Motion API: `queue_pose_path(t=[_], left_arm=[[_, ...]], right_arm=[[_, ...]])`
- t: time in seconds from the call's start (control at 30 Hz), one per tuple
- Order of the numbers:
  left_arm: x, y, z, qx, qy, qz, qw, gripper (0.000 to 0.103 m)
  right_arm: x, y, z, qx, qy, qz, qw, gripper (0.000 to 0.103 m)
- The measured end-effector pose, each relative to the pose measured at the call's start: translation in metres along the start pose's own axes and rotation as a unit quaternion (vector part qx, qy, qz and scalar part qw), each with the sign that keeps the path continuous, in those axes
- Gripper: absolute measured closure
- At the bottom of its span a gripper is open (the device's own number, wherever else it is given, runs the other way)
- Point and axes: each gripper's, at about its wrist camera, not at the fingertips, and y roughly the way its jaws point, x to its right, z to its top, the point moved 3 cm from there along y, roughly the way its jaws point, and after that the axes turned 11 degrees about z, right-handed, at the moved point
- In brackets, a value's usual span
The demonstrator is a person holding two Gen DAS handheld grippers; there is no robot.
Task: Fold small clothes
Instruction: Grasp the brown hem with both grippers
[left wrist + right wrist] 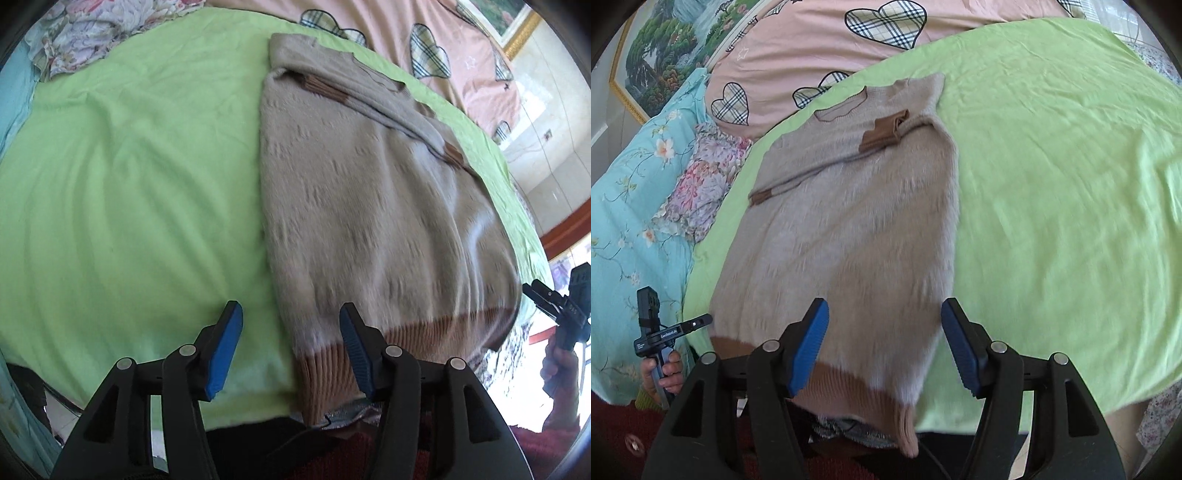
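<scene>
Lying lengthwise on the green sheet (129, 192) of the bed, the beige sweater (369, 206) has both sleeves crossed over its chest, ready for a hem fold. Left tool (291, 350) and right tool (884, 347) hover above the near hem, jaws apart, empty.
</scene>
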Motion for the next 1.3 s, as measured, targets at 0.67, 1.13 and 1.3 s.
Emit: queue_pose_path(t=[0.67, 1.13, 1.3], left_arm=[[0.011, 0.005, -0.029, 0.006, 0.006, -0.096, 0.9953, 0.097], [0.01, -0.062, 0.007, 0.098, -0.017, -0.139, 0.9853, 0.098], [0.018, -0.088, 0.051, 0.165, -0.02, -0.145, 0.9754, 0.098]], right_arm=[[0.005, 0.032, -0.057, -0.058, -0.014, 0.105, 0.993, 0.092], [-0.008, -0.027, -0.016, 0.058, 0.006, 0.219, 0.974, 0.094], [-0.024, -0.035, 0.018, 0.097, -0.014, 0.23, 0.968, 0.094]])
